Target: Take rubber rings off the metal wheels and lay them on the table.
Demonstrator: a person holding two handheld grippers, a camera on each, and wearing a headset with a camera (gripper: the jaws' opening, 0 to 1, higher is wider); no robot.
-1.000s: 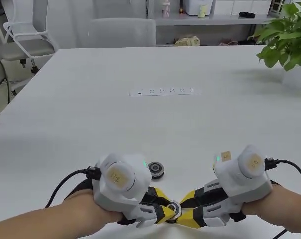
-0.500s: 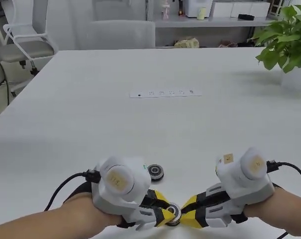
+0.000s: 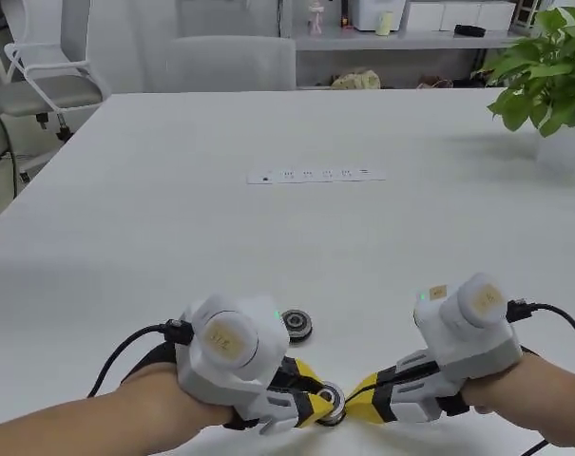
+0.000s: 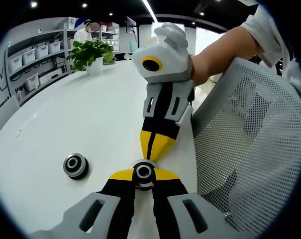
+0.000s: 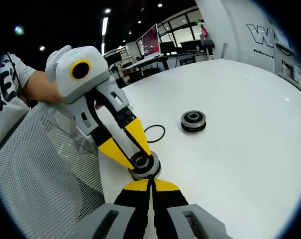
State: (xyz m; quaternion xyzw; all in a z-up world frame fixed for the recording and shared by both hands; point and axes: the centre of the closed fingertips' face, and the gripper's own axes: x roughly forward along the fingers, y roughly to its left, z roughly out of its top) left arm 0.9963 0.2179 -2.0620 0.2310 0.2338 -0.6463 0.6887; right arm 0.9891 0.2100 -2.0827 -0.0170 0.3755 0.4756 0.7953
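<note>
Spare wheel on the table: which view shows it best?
Right gripper view: the spare wheel lies in the open, large enough to show hub and rim. Left gripper view has it whole but smaller, off to the side. Head view has it tiny, detail lost.

A broad white table (image 3: 268,247) spreads across the head view, with a white power strip (image 3: 316,176) lying flat near its centre. Beyond the far edge stands a grey chair (image 3: 232,63) — and a white-framed one (image 3: 40,81) at upper left. A leafy plant (image 3: 544,62) (white pot) sits at upper right, and a cluttered shelf (image 3: 411,36) runs along the top. Small spotlights (image 5: 106,10) dot a dark ceiling.
</note>
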